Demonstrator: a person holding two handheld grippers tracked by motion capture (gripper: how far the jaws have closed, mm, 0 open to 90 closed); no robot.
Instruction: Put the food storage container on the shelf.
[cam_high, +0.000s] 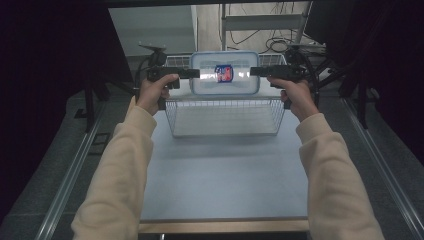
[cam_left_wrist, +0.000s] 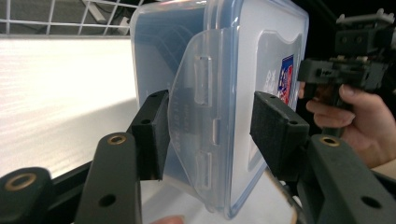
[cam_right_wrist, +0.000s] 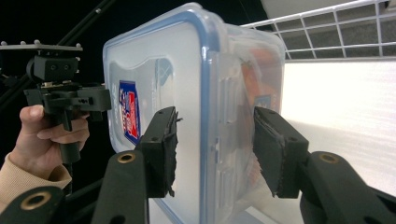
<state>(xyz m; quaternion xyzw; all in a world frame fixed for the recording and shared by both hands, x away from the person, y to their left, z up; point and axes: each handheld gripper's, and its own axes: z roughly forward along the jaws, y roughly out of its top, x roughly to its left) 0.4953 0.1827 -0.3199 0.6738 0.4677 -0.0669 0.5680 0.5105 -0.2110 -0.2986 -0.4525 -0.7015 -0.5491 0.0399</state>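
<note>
you've got the plastic box (cam_high: 225, 73) held over the wire basket (cam_high: 224, 117) at 12 o'clock, left claw (cam_high: 194, 74) and right claw (cam_high: 255, 71) each clamping an end. keep it level, lower both evenly.

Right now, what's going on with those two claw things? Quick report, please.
Left gripper and right gripper each clamp one end of the clear, blue-rimmed plastic lidded box. Box held above white wire basket. Nothing in the way.

A lab-like recording booth: dark curtains (cam_high: 45, 75), loose cables (cam_high: 272, 42) on the floor and a bare worktable (cam_high: 220, 175).
</note>
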